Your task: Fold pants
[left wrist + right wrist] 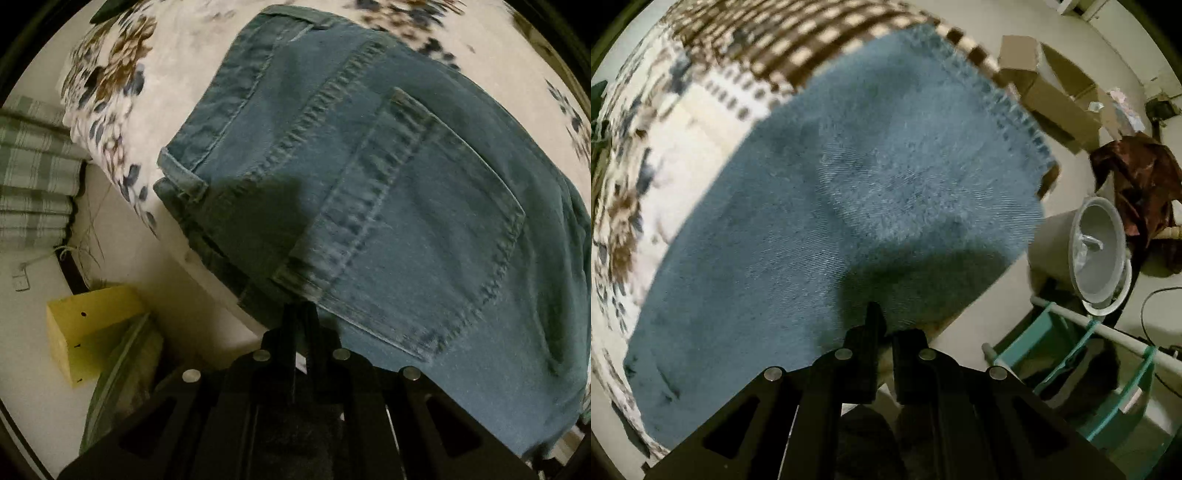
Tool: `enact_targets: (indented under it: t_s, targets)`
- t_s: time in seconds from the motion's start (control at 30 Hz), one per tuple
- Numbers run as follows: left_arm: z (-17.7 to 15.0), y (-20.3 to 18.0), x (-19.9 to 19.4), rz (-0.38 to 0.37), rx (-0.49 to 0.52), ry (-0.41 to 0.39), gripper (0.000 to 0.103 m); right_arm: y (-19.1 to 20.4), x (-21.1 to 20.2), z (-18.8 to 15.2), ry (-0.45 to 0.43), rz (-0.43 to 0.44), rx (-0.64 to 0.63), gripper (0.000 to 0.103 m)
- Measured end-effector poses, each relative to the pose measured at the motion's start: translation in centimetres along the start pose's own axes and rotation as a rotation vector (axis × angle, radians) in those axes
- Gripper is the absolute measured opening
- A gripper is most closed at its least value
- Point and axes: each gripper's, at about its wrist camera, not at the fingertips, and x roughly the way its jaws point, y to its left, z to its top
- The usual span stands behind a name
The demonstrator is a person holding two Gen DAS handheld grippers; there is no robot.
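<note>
The pants (388, 192) fill the centre of both views, lying on a floral bedspread (122, 74). The left gripper (301, 317) is pinched on the waist edge at lower centre, and the right gripper (882, 328) is clamped on the leg edge.

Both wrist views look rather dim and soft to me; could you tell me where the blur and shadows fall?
Left wrist view: dim, the bedspread print smeared at the top, the jeans stitching fairly sharp, and a dark shadow ahead of the left gripper. Right wrist view: the checked and floral print streaked by motion blur, a shadow on the denim above the right gripper, strong fisheye curving.
</note>
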Motion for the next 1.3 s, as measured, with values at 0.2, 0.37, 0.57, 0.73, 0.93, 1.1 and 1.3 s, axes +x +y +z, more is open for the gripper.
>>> enact_targets:
  t_s: [0.2, 0.37, 0.57, 0.73, 0.93, 1.1, 1.3]
  targets:
    - [-0.3, 0.1, -4.2, 0.007, 0.076, -0.088, 0.006, -4.4, -0.8, 0.7, 0.062, 0.149, 0.058, 0.043]
    - [-1.0, -2.2, -8.2, -0.033, 0.14, -0.2, 0.071, -9.8, -5.2, 3.2, -0.077, 0.212, 0.153, 0.058]
    - [-2.4, -7.1, -8.1, -0.083, 0.261, -0.216, 0.08, -13.1, -2.8, 10.0, -0.055, 0.248, 0.315, 0.058]
    - [-4.5, -12.4, -7.5, -0.093, 0.366, -0.192, 0.08, -14.2, 0.1, 11.7, -0.038, 0.315, 0.417, 0.011]
    - [-7.0, -16.8, -7.3, -0.081, 0.504, -0.207, 0.08, -11.8, -4.3, 10.7, -0.231, 0.161, 0.166, 0.01]
    - [-8.6, -18.8, -7.0, -0.077, 0.578, -0.184, 0.08, -11.2, -2.2, 12.3, -0.1, -0.012, -0.008, 0.035]
    - [-10.4, -21.1, -7.2, -0.082, 0.637, -0.188, 0.08, -8.0, -6.5, 16.8, -0.246, 0.112, -0.093, 0.052]
